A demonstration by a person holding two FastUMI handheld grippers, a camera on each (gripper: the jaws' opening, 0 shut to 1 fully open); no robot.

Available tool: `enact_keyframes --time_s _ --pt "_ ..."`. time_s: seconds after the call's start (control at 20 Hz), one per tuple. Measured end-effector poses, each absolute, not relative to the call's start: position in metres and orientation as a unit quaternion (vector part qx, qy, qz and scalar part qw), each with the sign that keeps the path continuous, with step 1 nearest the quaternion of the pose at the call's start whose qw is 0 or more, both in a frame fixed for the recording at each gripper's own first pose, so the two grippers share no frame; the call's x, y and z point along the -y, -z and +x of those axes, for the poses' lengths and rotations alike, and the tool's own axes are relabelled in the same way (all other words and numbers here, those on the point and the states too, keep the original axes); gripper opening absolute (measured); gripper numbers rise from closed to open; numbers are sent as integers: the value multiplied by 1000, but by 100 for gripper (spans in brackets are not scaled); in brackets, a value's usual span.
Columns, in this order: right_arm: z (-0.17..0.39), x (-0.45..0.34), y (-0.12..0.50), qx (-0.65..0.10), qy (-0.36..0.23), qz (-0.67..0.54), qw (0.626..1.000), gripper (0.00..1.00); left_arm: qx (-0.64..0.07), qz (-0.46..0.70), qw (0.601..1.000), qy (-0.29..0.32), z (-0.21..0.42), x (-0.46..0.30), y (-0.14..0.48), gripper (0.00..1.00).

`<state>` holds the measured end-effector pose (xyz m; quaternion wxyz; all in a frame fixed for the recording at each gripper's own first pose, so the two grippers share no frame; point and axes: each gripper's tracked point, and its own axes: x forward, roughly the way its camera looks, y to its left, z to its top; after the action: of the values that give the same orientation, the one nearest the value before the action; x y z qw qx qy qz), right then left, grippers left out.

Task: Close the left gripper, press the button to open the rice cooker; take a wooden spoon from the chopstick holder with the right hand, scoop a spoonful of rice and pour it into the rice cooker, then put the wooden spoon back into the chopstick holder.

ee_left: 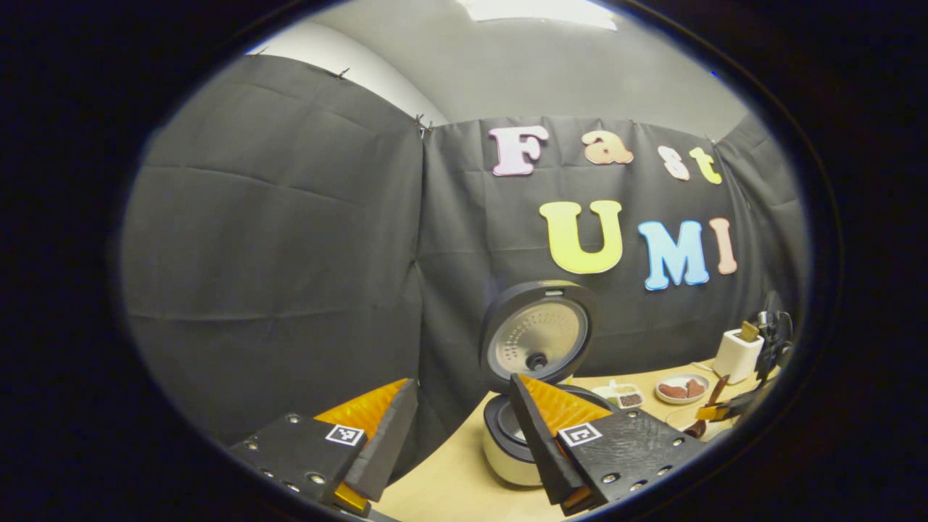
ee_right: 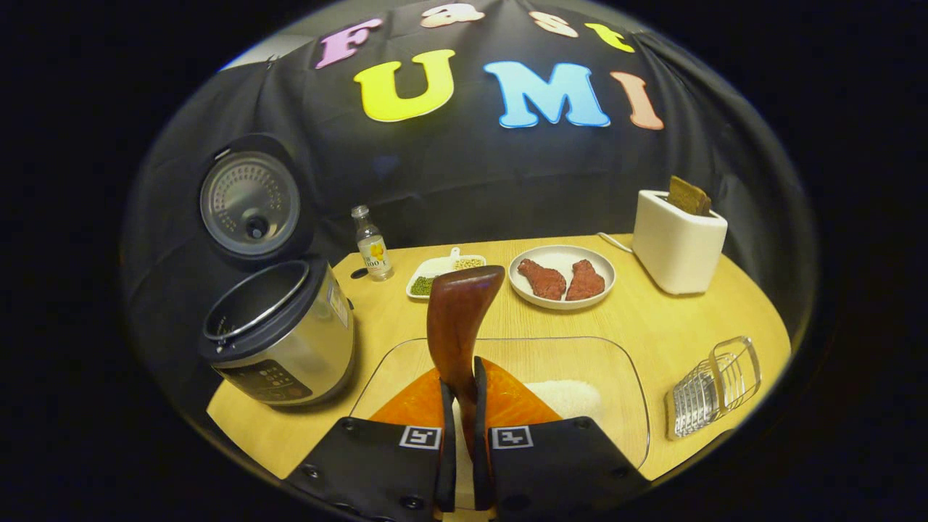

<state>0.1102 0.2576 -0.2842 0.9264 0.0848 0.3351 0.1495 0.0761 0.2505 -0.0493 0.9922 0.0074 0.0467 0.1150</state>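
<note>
In the right gripper view, my right gripper (ee_right: pixel 462 373) is shut on the handle of the dark wooden spoon (ee_right: pixel 460 312), whose bowl points up and away, above a clear tray (ee_right: pixel 623 377) holding a heap of white rice (ee_right: pixel 569 396). The rice cooker (ee_right: pixel 283 341) stands at the left with its lid (ee_right: pixel 250 203) swung up and its pot showing. A wire chopstick holder (ee_right: pixel 714 388) sits at the right. In the left gripper view, my left gripper (ee_left: pixel 460 383) is open, raised in front of the rice cooker (ee_left: pixel 507 442); the right gripper (ee_left: pixel 714 413) shows far right.
At the back of the wooden table (ee_right: pixel 652 319) are a small bottle (ee_right: pixel 372 254), a white dish of beans (ee_right: pixel 442 275), a plate with two pieces of meat (ee_right: pixel 562 277) and a white toaster (ee_right: pixel 678 239). Black cloth walls close in behind and left.
</note>
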Motion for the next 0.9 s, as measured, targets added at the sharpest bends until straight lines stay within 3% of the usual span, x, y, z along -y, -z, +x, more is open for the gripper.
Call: enact_keyframes --time_s 0.5,0.9 --pt "115 -213 278 -359 -93 318 872 8 -32 17 995 -90 88 -226 33 80" --pt "127 -196 254 -345 -90 427 831 11 -31 12 996 -88 88 -226 34 80"
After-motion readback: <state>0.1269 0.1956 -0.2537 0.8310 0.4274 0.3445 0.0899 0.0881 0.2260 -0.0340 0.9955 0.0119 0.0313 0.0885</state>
